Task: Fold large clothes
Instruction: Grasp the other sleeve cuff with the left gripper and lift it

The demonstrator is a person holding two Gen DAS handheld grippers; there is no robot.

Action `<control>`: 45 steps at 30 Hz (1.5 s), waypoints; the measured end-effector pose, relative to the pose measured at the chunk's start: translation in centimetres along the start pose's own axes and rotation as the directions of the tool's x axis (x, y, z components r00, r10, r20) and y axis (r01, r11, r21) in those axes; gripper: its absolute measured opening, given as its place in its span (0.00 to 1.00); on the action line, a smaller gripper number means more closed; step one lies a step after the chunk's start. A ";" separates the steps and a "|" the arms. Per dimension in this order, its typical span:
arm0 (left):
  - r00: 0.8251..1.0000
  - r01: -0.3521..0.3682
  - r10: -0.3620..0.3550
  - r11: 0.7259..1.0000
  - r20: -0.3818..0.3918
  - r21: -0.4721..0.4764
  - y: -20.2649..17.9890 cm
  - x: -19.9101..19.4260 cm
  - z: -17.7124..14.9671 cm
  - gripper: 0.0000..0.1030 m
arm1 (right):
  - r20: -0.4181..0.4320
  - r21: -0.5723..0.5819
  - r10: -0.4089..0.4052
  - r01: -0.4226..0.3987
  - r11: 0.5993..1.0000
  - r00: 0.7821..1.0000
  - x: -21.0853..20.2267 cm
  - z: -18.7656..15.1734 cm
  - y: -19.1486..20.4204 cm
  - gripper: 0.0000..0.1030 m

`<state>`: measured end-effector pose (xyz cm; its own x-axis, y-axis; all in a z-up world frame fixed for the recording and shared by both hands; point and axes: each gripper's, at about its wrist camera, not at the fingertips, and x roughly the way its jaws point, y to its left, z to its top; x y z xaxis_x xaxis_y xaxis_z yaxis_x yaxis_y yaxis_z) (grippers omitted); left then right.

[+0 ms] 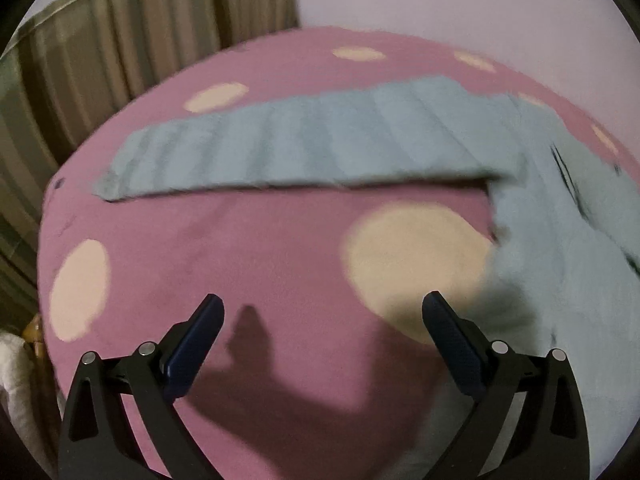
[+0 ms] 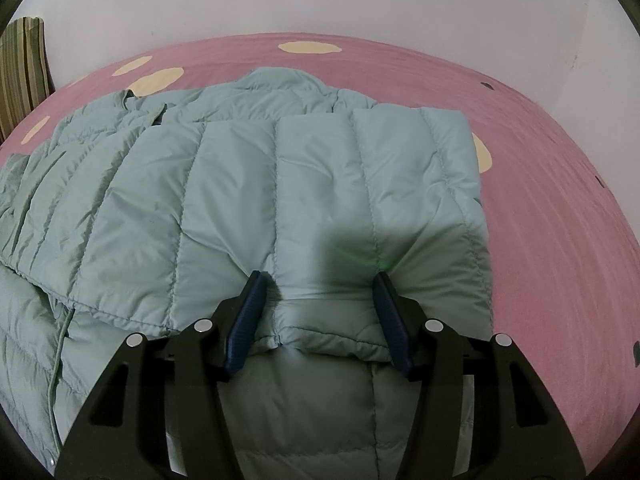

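From your left wrist camera, the left hand-held gripper (image 1: 322,312) hangs over the pink bedspread (image 1: 168,240) with its jaws spread wide and nothing between them. Its shadow falls on the cover just ahead of the fingers. The pale green puffer jacket (image 1: 560,240) lies ahead and to the right of this gripper, and one sleeve (image 1: 300,152) stretches flat across the bed, well ahead of the fingertips and running off to the left. A cream dot (image 1: 416,264) on the bedspread sits just ahead of the right finger. Striped curtains (image 1: 100,60) hang far left. This view is blurred.

From your right wrist camera, the right hand-held gripper (image 2: 318,276) is down on the jacket (image 2: 240,176), jaws spread, with the cuff end of the folded-over sleeve (image 2: 324,320) lying between the blue pads (image 2: 248,320). You can't tell whether the pads touch the fabric. The jacket body spreads ahead and to the left; the bedspread (image 2: 560,220) shows to the right.
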<state>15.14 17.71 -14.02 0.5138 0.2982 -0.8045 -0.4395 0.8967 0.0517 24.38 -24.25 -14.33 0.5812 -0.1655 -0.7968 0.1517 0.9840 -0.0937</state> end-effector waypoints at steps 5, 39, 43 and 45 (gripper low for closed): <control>0.998 -0.046 0.050 0.991 0.030 -0.125 7.5 1.0 3.2 0.96 | 0.000 0.000 -0.001 0.001 1.000 1.000 0.0 0.0 0.0 0.54; 1.000 -0.001 0.001 0.985 -0.002 -0.173 15.7 8.7 9.7 0.22 | 0.007 -0.020 -0.015 0.015 1.000 1.000 0.1 0.3 0.0 0.54; 1.000 0.012 -0.011 0.985 0.005 -0.171 15.3 8.3 9.8 0.16 | 0.007 -0.020 -0.015 0.015 1.000 1.000 0.1 0.3 0.0 0.54; 1.000 -0.001 0.003 0.987 0.009 -0.161 14.8 7.9 10.0 0.15 | 0.007 -0.020 -0.015 0.015 1.000 1.000 0.1 0.3 0.0 0.54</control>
<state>20.04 36.55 -13.70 0.5190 0.3032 -0.7992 -0.5528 0.8322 -0.0432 24.67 -24.29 -14.23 0.5841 -0.1806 -0.7913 0.1448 0.9825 -0.1174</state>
